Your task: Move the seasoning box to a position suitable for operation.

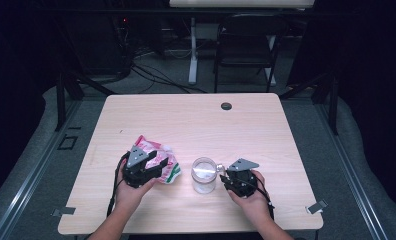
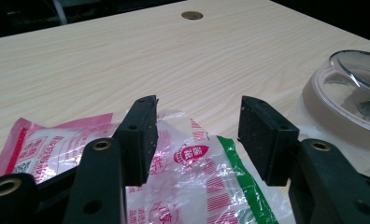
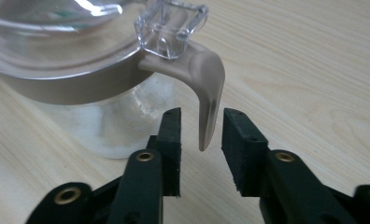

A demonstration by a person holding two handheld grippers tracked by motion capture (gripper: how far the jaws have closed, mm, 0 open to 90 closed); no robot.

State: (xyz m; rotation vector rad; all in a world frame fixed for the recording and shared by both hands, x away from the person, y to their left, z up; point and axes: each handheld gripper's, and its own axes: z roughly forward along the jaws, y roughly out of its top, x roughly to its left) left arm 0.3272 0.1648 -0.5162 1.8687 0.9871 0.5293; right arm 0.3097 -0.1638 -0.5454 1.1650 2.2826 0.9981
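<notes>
On the left side of the surface (image 1: pixel 196 120) lies a crumpled plastic packet (image 1: pixel 167 165) printed in red, pink and green, well in from the near edge. My left hand-held gripper (image 1: pixel 153 167) sits over it, and my left hand (image 1: pixel 131 192) holds it from behind. In the left gripper view the packet (image 2: pixel 192 172) lies flat under and between the two black jaws, which stand apart with a clear gap; neither pad presses on the plastic, so this hand-held gripper is released.

Just right of the packet, near the middle of the surface, stands a clear glass jug (image 1: pixel 204 175) with a beige collar and a clear lid, upright. Its beige handle (image 3: pixel 206 93) curves down on the side facing my right hand.

My right hand-held gripper (image 1: pixel 227 177) is just beside the jug, with my right hand (image 1: pixel 248 192) behind it. In the right gripper view the lower tip of the handle hangs between the two jaws, with a visible gap on each side, so this hand-held gripper is released too, not clenched on the handle.

Far back on the surface is a small round dark cable hole (image 1: pixel 226 106).
</notes>
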